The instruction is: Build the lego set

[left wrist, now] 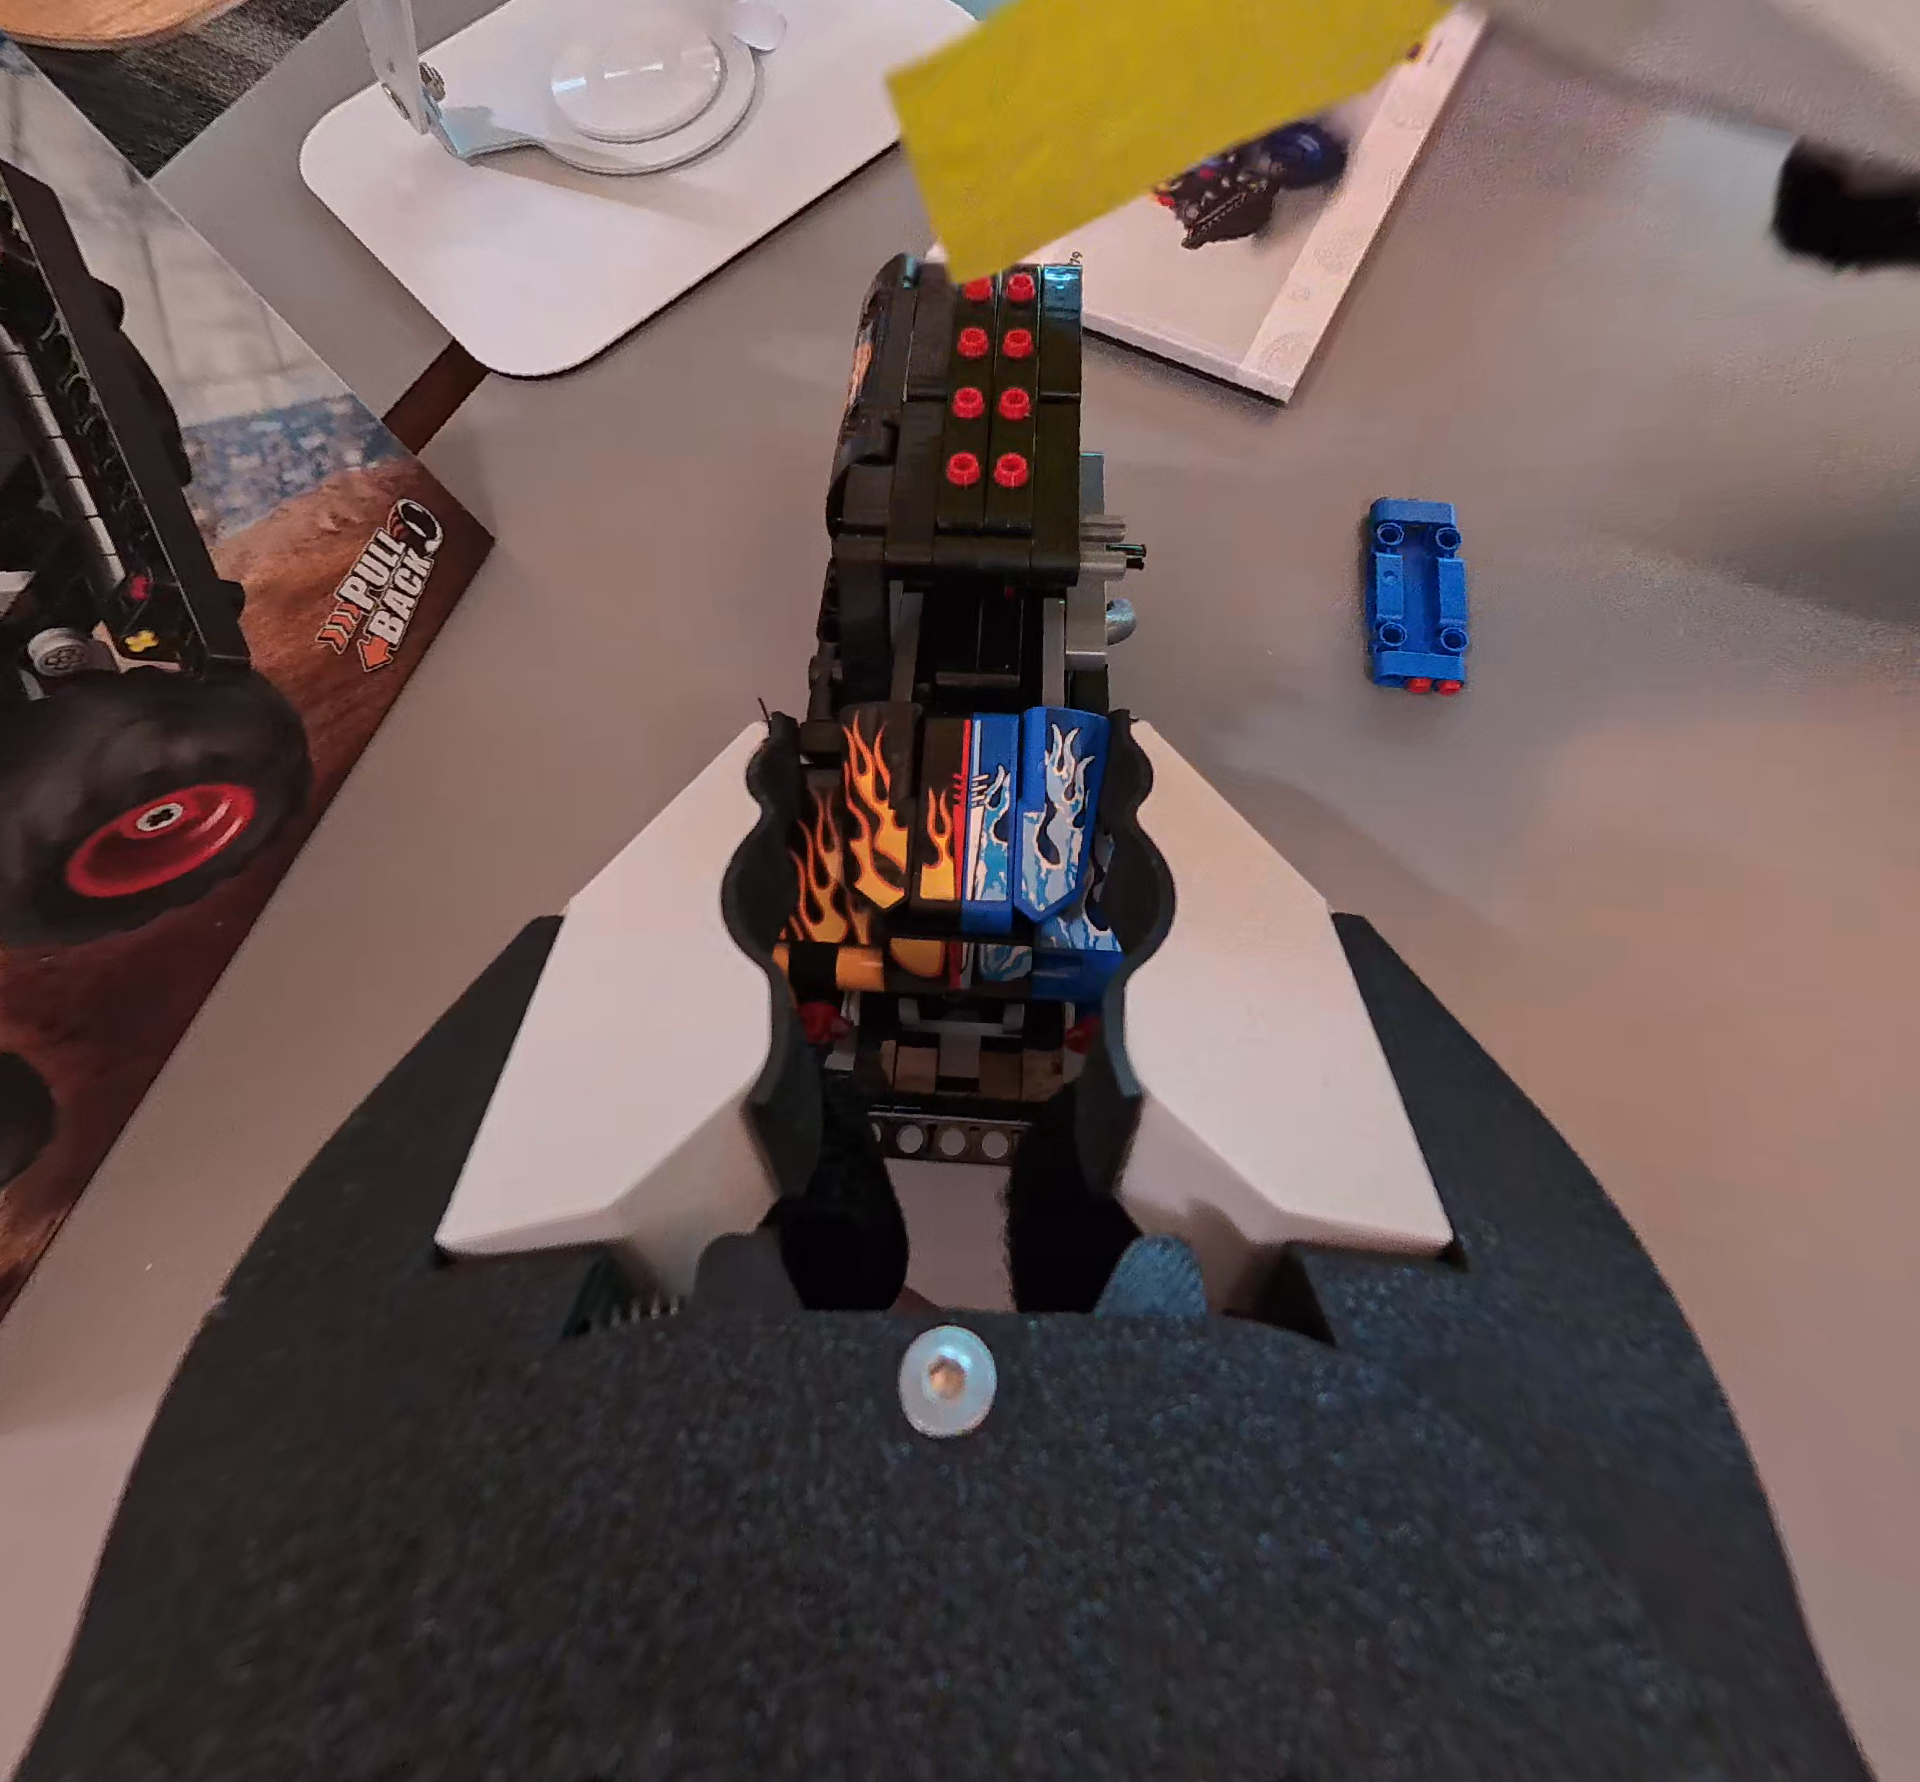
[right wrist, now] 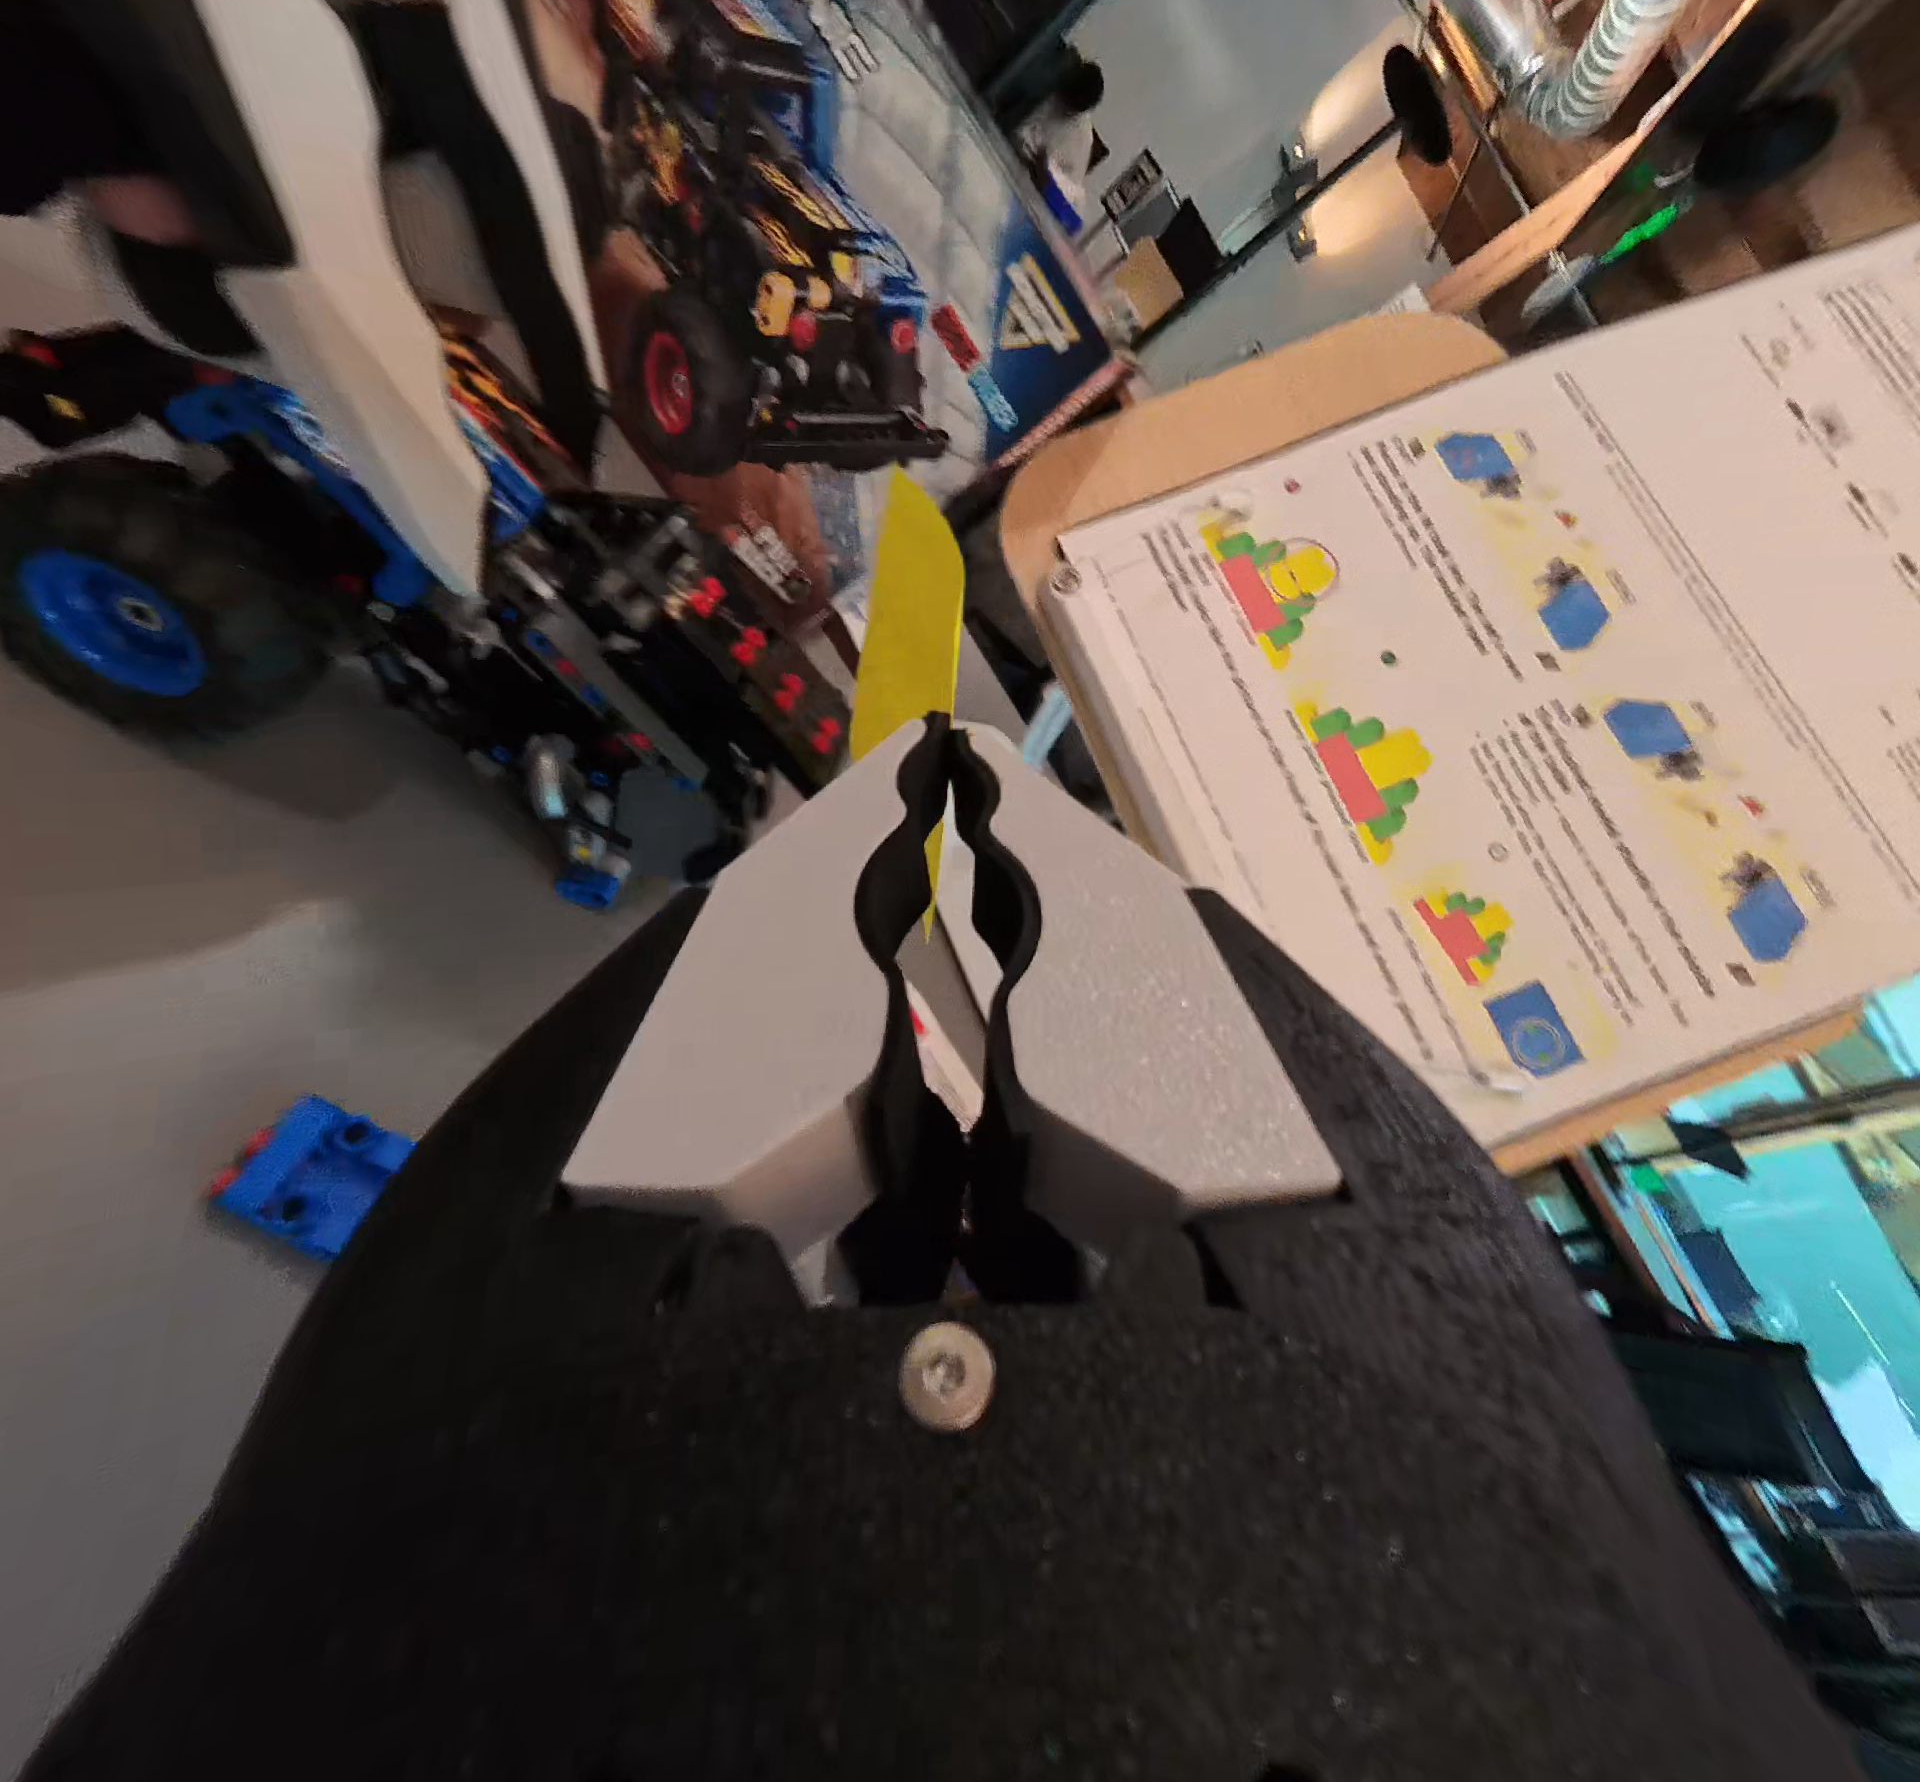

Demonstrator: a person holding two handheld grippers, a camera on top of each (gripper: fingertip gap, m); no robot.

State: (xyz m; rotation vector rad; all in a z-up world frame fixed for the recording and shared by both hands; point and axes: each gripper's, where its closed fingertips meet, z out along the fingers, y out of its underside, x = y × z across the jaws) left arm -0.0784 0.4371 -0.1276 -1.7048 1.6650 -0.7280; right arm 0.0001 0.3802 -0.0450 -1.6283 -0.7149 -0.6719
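Observation:
My left gripper (left wrist: 951, 839) is shut on a toy brick truck (left wrist: 961, 506), its pads pressed on the flame-painted black and blue hood. The truck's black bed with red studs points away from me. In the right wrist view the truck (right wrist: 582, 631) stands on the table with a blue-rimmed wheel (right wrist: 114, 620), and the left gripper's white fingers (right wrist: 343, 319) clamp it. My right gripper (right wrist: 948, 745) is shut on a thin yellow strip (right wrist: 909, 620), which sticks up past the fingertips. The strip also shows in the left wrist view (left wrist: 1164, 59), hanging over the truck's far end.
A blue brick piece (left wrist: 1415, 594) with red pins lies on the grey table (left wrist: 623, 527) to the right of the truck. The toy's box (left wrist: 187, 631) lies at the left. A white stand with a lens (left wrist: 634, 85) and a booklet (left wrist: 1299, 278) lie beyond. A printed instruction board (right wrist: 1507, 683) stands at the right. The left gripper's tips are roughly 12 centimetres from the right gripper's. My left tips are roughly 12 centimetres from the blue brick piece (left wrist: 1415, 594).

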